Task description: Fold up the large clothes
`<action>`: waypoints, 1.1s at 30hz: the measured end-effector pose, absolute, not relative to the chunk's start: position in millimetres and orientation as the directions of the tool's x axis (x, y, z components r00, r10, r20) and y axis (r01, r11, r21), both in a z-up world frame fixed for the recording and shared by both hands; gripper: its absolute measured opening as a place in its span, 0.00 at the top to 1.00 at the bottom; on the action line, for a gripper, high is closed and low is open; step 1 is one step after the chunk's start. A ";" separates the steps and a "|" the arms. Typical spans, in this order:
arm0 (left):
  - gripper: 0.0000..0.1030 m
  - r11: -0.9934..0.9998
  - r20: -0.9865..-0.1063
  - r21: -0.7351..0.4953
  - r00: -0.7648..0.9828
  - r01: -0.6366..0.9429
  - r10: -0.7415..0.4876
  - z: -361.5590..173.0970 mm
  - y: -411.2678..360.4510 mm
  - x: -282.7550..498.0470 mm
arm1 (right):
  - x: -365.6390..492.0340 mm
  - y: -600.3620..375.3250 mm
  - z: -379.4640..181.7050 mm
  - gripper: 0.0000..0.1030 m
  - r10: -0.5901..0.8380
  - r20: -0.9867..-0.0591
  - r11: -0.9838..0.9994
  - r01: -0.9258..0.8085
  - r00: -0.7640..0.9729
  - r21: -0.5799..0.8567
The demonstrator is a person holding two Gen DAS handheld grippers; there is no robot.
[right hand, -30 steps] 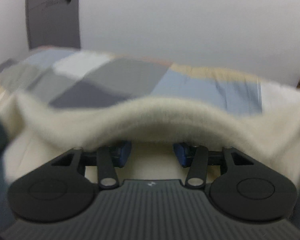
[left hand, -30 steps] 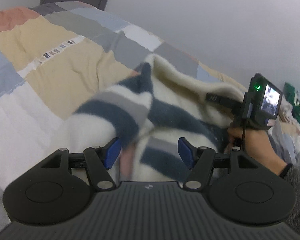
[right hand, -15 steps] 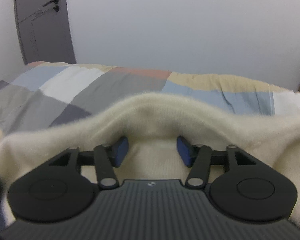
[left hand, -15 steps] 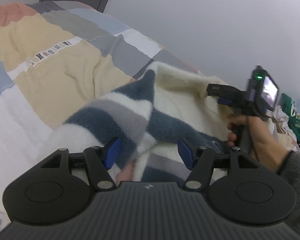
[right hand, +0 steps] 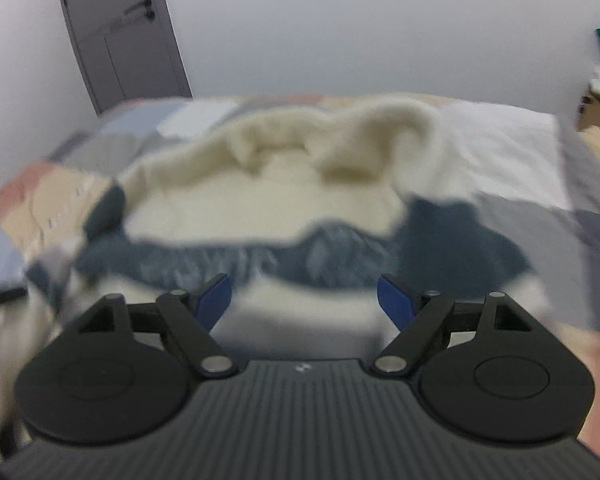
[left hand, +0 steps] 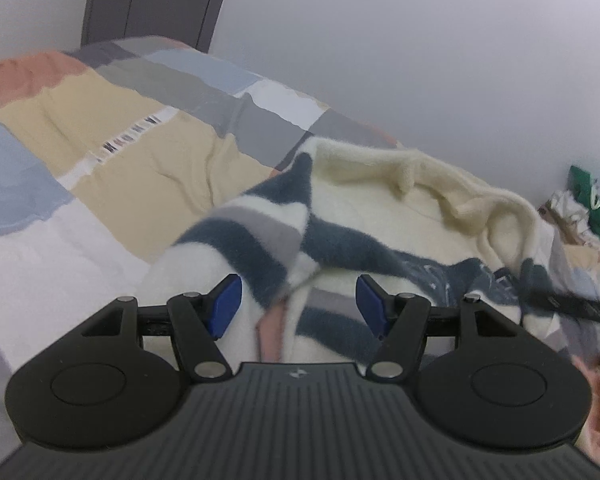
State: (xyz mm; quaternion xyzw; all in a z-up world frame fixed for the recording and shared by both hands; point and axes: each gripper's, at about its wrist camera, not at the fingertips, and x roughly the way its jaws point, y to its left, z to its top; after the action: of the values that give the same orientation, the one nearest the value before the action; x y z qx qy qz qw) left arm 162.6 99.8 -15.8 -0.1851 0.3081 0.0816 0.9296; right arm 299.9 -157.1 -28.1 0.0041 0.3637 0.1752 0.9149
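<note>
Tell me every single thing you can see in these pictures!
Fleece top: one, cream with dark blue, grey and white stripes, lying rumpled on the bed.
Patchwork bedcover: one, tan, grey, light blue, white and salmon patches, spread under the top.
Door: one, grey with a dark handle, behind the bed.
Wall: white, behind the bed.
Clothes pile: green and white, at the right edge, too blurred to count.
Left tongs: black with blue pads, open, the striped sleeve between the pads.
Right tongs: black with blue pads, open, have just been opening, nothing between them.
</note>
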 end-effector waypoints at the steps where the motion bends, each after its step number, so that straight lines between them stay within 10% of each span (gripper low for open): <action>1: 0.33 0.920 -0.612 -0.278 0.789 -0.278 0.053 -14.0 97.4 158.6 | 287.3 -167.4 -26.1 0.21 0.315 -0.670 0.941 -0.313 0.672 0.128; 14: 0.33 0.910 -0.621 -0.199 0.765 -0.364 0.171 5.6 94.6 105.4 | 218.0 -256.8 -52.2 0.21 0.296 -0.727 0.950 -0.109 0.619 0.293; 25: 0.33 0.918 -0.745 -0.068 0.632 -0.390 0.213 -35.6 87.1 124.2 | 213.5 -230.8 -82.4 0.22 0.169 -0.786 0.983 -0.165 0.595 0.086; 33: 0.49 0.904 -0.767 0.012 0.576 -0.427 0.283 -56.2 93.6 135.8 | 206.9 -245.0 -65.9 0.80 0.170 -0.743 0.985 -0.127 0.648 0.115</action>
State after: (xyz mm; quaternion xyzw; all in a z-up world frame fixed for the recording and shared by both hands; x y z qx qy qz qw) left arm 135.8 93.6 -56.2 -0.0872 0.4141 0.2008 0.8835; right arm 206.9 -245.0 -65.9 0.0261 0.4117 0.0819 0.9072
